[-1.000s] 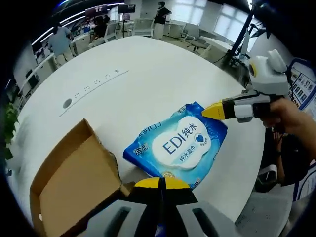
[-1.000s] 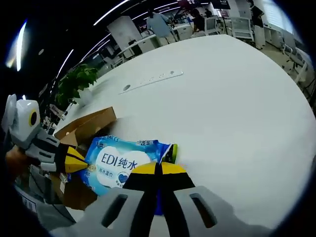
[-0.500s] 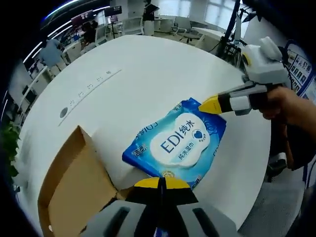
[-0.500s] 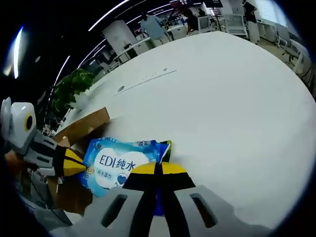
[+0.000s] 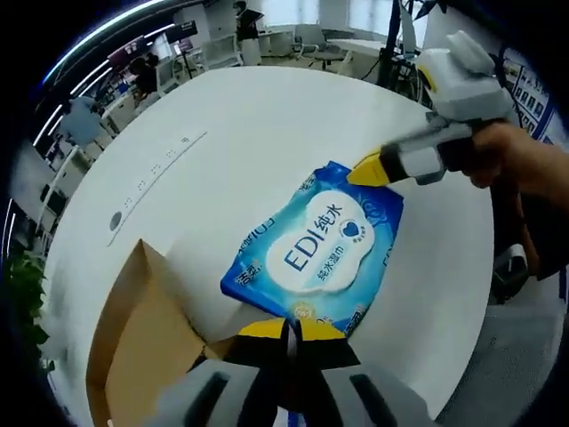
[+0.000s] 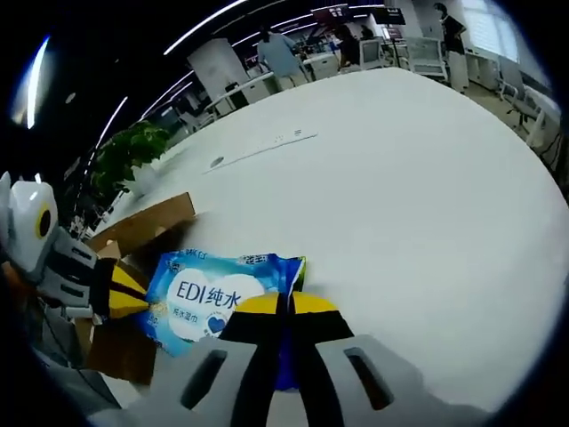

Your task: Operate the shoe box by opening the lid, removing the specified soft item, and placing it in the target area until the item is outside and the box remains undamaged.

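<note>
A blue wet-wipes pack (image 5: 316, 249) with a white "EDI" label hangs low over the white table, stretched between both grippers. My left gripper (image 5: 289, 329) is shut on the pack's near edge. My right gripper (image 5: 366, 169), held by a hand, comes in from the right and is shut on the pack's far corner. In the right gripper view the pack (image 6: 213, 292) lies just ahead of my right gripper (image 6: 283, 307), with the left gripper (image 6: 124, 289) on its far side. The brown shoe box (image 5: 142, 347) stands open beside the pack, and its lid flap (image 6: 147, 229) is up.
The round white table (image 5: 267, 116) has a long socket strip (image 5: 156, 165) and a round grommet (image 5: 116, 220) in its top. Its edge curves close on the right (image 5: 480, 294). A green plant (image 6: 129, 147) stands past the box. Office desks and people are far behind.
Both grippers keep their hold on the wipes pack. The pack has shifted a little away from the box. Both views have tilted with the hands.
</note>
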Tool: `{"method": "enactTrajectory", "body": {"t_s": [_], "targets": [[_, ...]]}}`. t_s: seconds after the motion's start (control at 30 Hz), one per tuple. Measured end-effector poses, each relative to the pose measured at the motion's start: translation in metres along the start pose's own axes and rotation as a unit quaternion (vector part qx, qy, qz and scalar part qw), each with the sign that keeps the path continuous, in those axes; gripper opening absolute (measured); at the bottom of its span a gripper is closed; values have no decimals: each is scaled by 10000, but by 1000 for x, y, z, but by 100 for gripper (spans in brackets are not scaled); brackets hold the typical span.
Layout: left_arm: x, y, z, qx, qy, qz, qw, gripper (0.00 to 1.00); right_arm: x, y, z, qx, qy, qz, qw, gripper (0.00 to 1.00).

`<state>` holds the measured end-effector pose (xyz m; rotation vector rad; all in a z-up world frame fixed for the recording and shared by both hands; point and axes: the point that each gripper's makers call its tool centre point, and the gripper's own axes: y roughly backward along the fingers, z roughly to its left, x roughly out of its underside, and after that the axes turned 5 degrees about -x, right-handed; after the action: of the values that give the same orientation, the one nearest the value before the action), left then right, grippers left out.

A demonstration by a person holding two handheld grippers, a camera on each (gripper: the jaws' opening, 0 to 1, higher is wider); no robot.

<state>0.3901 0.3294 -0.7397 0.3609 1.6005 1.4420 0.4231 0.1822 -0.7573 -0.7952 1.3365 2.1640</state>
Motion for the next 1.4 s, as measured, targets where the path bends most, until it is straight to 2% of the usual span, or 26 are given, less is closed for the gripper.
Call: {"method": "enactTrajectory", "body": {"t_s": [0.27,0.47,0.67,0.83,1.2,1.4], "targets": [[-11,13,5,112,431,-345,9984,8,-8,3,6,77,444,17,9990,5],[-17,25,2,189,449,-634,9968,15,-16,10,5,98,518,-81,9986,9],[-20,37,5,169,387,-885,9952,20,-16,21,12,155,1210,87,9925,13],[-26,49,4,268,412,-1136,9923,23,-16,28,18,112,1303,139,9913,17],[-21,73,6,442,427,-1439,9877,29,-21,44,35,-78,1551,167,9877,22],[-15,84,14,446,412,-1554,9860,31,-25,54,49,-218,1685,147,9853,25]]}}
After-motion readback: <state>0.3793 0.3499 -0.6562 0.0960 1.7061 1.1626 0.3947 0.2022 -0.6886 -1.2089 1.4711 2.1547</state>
